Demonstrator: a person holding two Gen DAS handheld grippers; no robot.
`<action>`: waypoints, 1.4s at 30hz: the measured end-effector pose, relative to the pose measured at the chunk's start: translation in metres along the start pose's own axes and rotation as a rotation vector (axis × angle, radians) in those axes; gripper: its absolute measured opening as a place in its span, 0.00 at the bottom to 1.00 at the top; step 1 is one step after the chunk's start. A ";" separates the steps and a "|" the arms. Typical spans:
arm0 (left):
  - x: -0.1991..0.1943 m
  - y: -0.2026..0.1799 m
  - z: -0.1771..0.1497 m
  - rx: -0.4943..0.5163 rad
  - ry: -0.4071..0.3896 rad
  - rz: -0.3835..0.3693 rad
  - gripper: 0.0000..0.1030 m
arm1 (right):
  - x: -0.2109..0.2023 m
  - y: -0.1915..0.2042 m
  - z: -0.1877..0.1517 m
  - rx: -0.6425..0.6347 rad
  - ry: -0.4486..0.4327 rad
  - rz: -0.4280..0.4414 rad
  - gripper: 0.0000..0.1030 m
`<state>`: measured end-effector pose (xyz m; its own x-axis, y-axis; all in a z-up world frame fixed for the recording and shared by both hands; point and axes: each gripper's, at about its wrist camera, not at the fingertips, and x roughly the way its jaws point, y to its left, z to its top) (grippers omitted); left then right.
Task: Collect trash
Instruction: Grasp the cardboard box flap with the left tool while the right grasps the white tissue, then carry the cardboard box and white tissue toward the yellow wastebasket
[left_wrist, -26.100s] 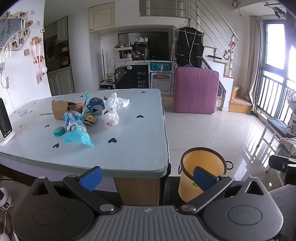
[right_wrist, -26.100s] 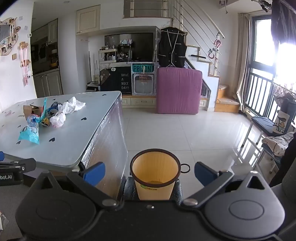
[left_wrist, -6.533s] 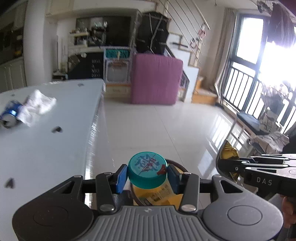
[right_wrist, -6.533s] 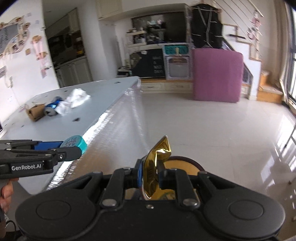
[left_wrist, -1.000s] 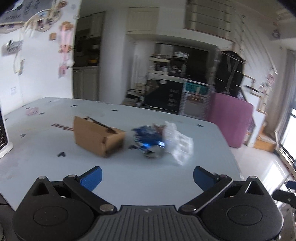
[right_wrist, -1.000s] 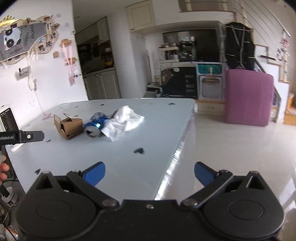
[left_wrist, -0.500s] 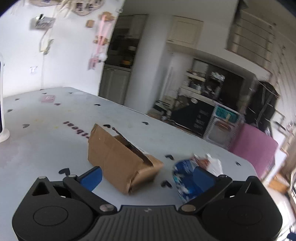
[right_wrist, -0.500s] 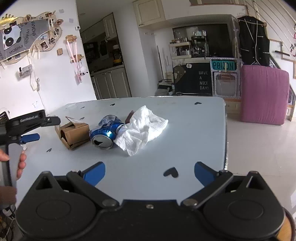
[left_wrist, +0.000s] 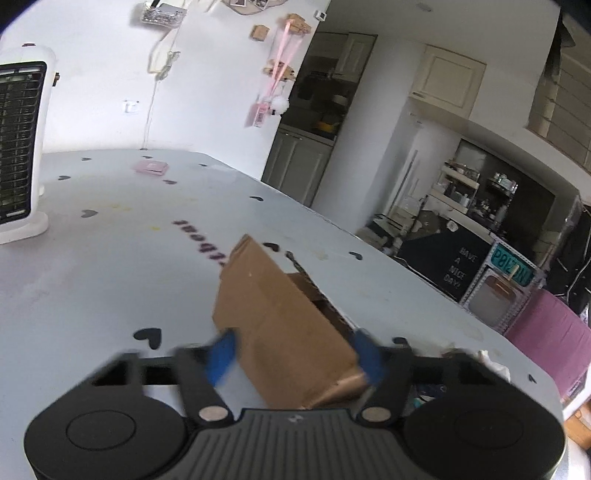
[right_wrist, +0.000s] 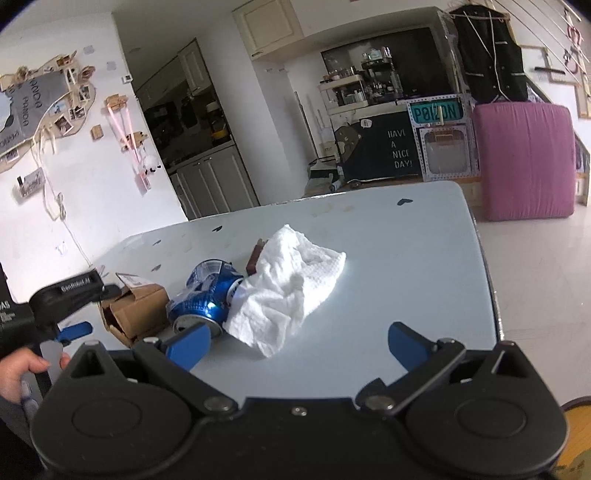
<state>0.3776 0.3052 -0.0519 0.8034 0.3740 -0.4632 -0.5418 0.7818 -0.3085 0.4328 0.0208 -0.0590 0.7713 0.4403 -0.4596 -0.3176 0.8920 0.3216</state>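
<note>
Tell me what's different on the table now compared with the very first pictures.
Most of the trash has gone from the table: only the cardboard box, blue can and white tissue remain. The left claw has moved in around the box and its jaws are closing on it. The right claw has come up to the can and tissue, open and empty. Those three items lie about where they were.

The left wrist view is taken low and very near over the table (left_wrist: 92, 288), facing along it toward the kitchen, with the cardboard box (left_wrist: 280, 332) filling the foreground. The right wrist view is set farther back and higher, facing the same table (right_wrist: 406, 258). The box (right_wrist: 136, 314) and the chalkboard sign (right_wrist: 400, 147) are shared by both views.
</note>
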 end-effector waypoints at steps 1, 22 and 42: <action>0.000 0.000 0.000 0.012 -0.001 0.012 0.31 | 0.001 0.001 0.000 0.004 0.003 -0.002 1.00; -0.085 0.043 -0.019 0.319 0.054 -0.096 0.01 | 0.105 0.035 0.017 0.054 0.094 -0.005 0.64; -0.139 0.065 -0.052 0.294 0.101 -0.158 0.31 | -0.092 0.007 -0.076 -0.089 0.227 0.074 0.08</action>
<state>0.2185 0.2779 -0.0507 0.8356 0.1968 -0.5129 -0.3063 0.9419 -0.1375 0.3174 -0.0059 -0.0772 0.6038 0.5074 -0.6148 -0.4234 0.8576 0.2919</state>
